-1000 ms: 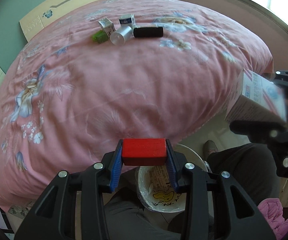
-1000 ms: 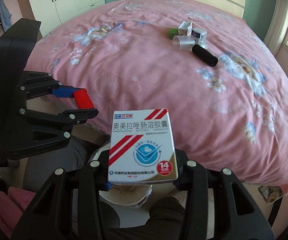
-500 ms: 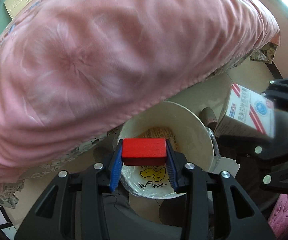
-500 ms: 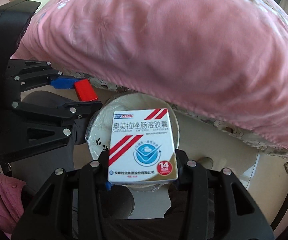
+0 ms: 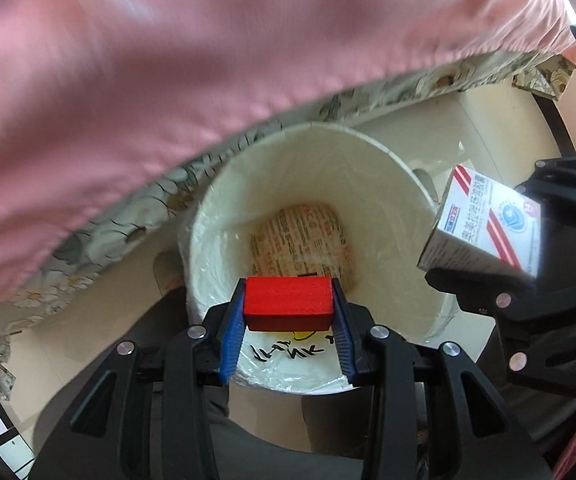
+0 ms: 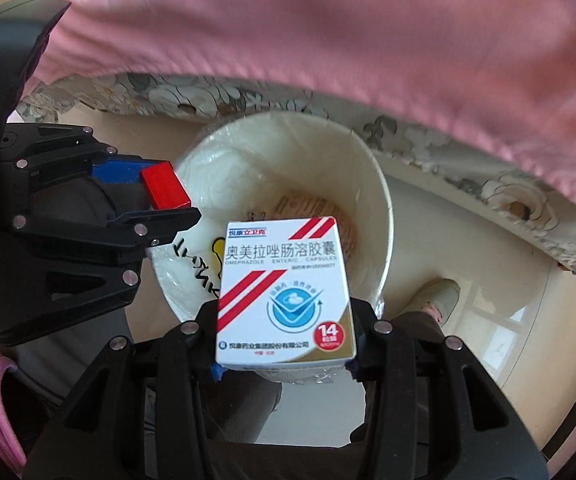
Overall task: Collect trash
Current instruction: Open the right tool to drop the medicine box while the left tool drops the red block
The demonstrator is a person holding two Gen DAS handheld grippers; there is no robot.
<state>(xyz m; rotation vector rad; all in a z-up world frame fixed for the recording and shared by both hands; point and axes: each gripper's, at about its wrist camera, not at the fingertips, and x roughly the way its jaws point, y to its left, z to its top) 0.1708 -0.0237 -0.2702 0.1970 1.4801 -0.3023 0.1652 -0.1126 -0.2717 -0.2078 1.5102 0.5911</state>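
A round white trash bin (image 5: 416, 184) (image 6: 384, 216) with a clear plastic liner stands on the floor beside the bed, with a printed wrapper (image 5: 300, 240) at its bottom. My left gripper (image 5: 288, 312) (image 6: 160, 196) points down over the bin's near rim, shut on a red block (image 5: 288, 304) (image 6: 164, 190) between its blue pads. My right gripper (image 6: 284, 364) is shut on a white medicine box (image 6: 284, 292) (image 5: 484, 224) with red stripes, held over the bin's right rim.
The pink bedspread (image 5: 168, 60) (image 6: 328, 28) and the floral bed skirt (image 5: 88, 248) hang over the far side of the bin. Beige floor (image 6: 488, 280) surrounds it. A person's shoe (image 6: 436, 300) and dark trouser legs (image 5: 248, 440) are close to the bin.
Both grippers have sunk from above the bed down to the bin, which now fills the views. The bed top and its items have left the views. Both grips stay the same.
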